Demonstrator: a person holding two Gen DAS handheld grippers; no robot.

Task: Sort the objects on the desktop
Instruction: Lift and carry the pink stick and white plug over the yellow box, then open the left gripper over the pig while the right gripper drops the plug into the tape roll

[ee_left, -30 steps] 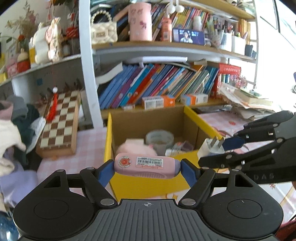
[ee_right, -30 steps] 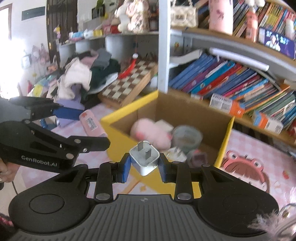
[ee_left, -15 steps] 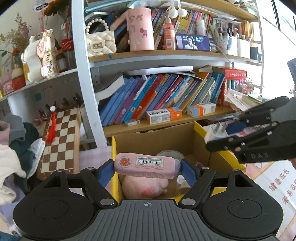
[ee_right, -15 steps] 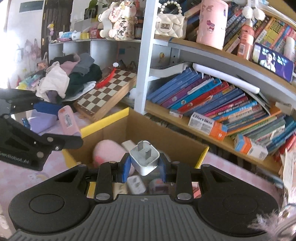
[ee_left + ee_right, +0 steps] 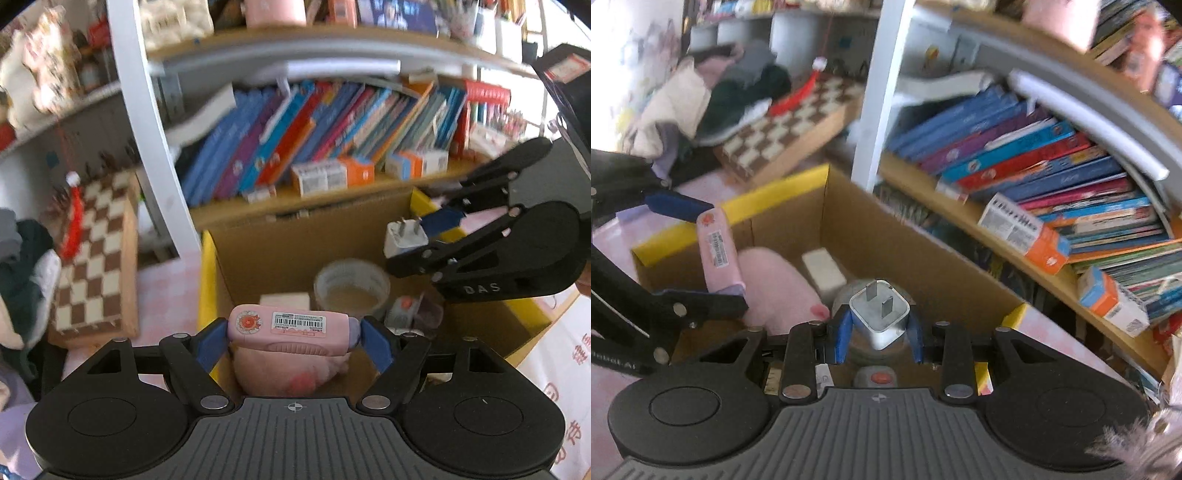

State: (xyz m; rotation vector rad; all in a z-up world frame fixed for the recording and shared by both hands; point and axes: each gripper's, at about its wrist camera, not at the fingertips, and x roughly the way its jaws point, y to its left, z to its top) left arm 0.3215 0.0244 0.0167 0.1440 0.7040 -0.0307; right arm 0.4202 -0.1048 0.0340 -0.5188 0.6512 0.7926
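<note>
I have both grippers hanging over the open cardboard box [image 5: 317, 236], the one with yellow-edged flaps that sits on the pink tabletop in front of the bookshelf [image 5: 1034, 155]. Each carries one item, so I judge the step in hand to be the drop-off: the loads are above the box's opening and not yet down among its contents. Next, I reckon each gripper needs a short lowering and then a parting of the fingers, with care to find free floor, since the box is already crowded.

Inside lies a pink plush toy [image 5: 775, 284] at the near left, with a roll of tape [image 5: 351, 284] and a white block [image 5: 823, 273] behind it, and small bits I cannot make out at the right.

My left gripper [image 5: 291, 336] is clamped end to end on a pink case [image 5: 291, 326], held level just above the plush toy. It is a rounded oblong with a red round emblem and a white barcode label on top.

My right gripper [image 5: 879, 328] is pinched on a white charger plug [image 5: 881, 314], a small rounded cube with its two flat metal prongs pointing away from me, poised above the tape roll.
</note>
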